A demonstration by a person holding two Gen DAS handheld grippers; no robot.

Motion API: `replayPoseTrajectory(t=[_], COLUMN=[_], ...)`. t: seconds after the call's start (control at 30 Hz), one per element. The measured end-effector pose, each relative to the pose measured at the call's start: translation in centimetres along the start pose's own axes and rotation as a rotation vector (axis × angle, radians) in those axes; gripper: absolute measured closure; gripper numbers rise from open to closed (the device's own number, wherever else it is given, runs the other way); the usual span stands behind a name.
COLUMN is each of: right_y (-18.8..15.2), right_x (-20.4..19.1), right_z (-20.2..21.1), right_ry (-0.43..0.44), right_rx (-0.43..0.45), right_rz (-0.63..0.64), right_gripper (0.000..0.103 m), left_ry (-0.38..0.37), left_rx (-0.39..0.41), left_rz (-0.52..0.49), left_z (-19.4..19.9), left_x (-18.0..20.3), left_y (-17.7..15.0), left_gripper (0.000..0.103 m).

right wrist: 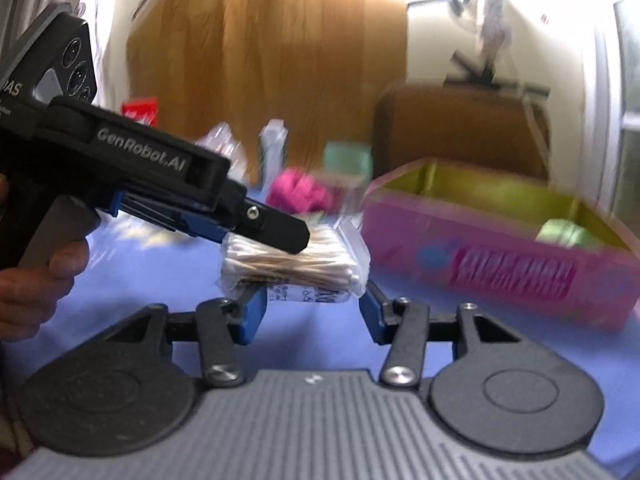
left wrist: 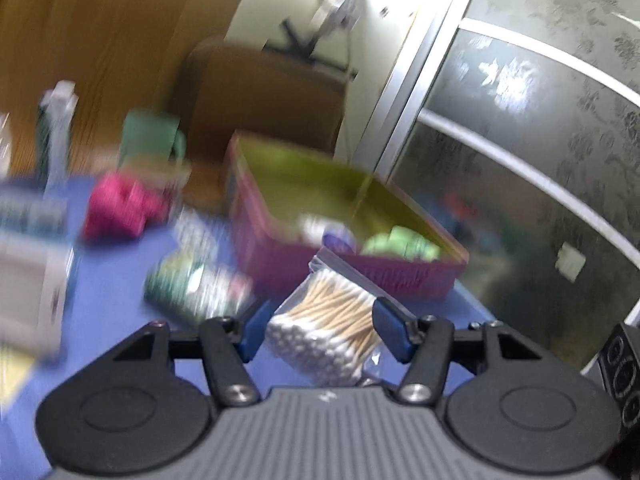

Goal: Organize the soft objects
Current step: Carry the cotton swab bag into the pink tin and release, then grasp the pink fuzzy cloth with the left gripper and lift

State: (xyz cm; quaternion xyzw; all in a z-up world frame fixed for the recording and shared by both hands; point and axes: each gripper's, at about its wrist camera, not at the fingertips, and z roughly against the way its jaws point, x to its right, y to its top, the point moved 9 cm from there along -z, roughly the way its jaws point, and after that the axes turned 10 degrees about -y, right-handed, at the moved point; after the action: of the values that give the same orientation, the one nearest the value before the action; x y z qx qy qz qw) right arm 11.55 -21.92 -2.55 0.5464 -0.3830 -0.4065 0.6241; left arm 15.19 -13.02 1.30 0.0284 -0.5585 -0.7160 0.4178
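My left gripper [left wrist: 320, 328] is shut on a clear bag of cotton swabs [left wrist: 328, 328] and holds it above the blue tablecloth [left wrist: 116, 304], in front of the pink box [left wrist: 344, 272]. In the right wrist view the same bag [right wrist: 296, 268] hangs from the left gripper [right wrist: 276, 236], which comes in from the left. My right gripper [right wrist: 312, 312] is open, just below and before the bag. The pink box [right wrist: 500, 268] has a yellow-green inside holding a green soft thing [left wrist: 400, 246] and a white and purple item [left wrist: 328, 236].
A magenta soft bundle [left wrist: 120, 212], a green cup [left wrist: 150, 136], a white bottle [left wrist: 58, 132], a green-and-white packet [left wrist: 196, 284] and white boxes [left wrist: 28, 288] lie on the cloth at left. A brown chair [right wrist: 460, 132] stands behind. A patterned glass door [left wrist: 520, 140] is at right.
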Motion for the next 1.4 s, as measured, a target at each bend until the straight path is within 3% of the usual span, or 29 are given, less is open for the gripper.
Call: replayPoseTrajectory(t=[0.13, 0.27, 0.33, 0.43, 0.63, 0.77, 0.9, 1.07, 1.17, 1.27, 1.4], right_y=[3.2, 4.7, 4.6, 3.8, 3.0, 2.7, 3.4, 5.8, 7.4, 8.5, 8.5], right_x=[3.0, 6.7, 8.2, 10.1, 11.6, 11.0, 8.6, 3.0, -0.2, -2.8, -4.9], right_z=[-1.3, -4.2, -6.5, -9.3, -8.0, -6.2, -5.2, -6.4, -8.8, -13.1, -19.2], right_ry=[-0.085, -0.172, -0.239, -0.327, -0.335, -0.317, -0.256, -0.080, 0.013, 0.071, 0.079], right_rx=[0.089, 0.087, 0.063, 0.011, 0.023, 0.047, 0.072, 0.060, 0.027, -0.057, -0.203], right_rz=[0.000, -0.030, -0.042, -0.067, -0.176, -0.211, -0.174, -0.077, -0.043, -0.043, -0.094], right_gripper=[0.049, 0.049, 0.043, 0.043, 0.043, 0.043, 0.044, 0.053, 0.053, 0.053, 0.053], left_ry=[0.003, 0.027, 0.077, 0.122, 0.102, 0.093, 0.133, 0.216, 0.232, 0.190, 0.141], left_rx=[0.050, 0.079, 0.071, 0.048, 0.062, 0.073, 0.067, 0.068, 0.085, 0.128, 0.161], left_rz=[-0.059, -0.090, -0.110, -0.112, -0.106, -0.077, -0.052, -0.016, 0.040, 0.069, 0.048], left_z=[-3.3, -7.6, -9.7, -11.3, -9.0, -5.0, 0.0, 4.4, 5.6, 6.3, 6.6], left_x=[0.8, 0.8, 0.2, -0.6, -0.8, -1.7, -4.3, -8.0, -10.0, -10.5, -9.8], left_y=[4.2, 7.0, 7.3, 6.7, 4.8, 2.7, -0.4, -3.2, -4.0, -3.9, -3.7], left_gripper=[0.046, 0.037, 0.037, 0.037, 0.037, 0.037, 0.037, 0.037, 0.038, 0.038, 0.038])
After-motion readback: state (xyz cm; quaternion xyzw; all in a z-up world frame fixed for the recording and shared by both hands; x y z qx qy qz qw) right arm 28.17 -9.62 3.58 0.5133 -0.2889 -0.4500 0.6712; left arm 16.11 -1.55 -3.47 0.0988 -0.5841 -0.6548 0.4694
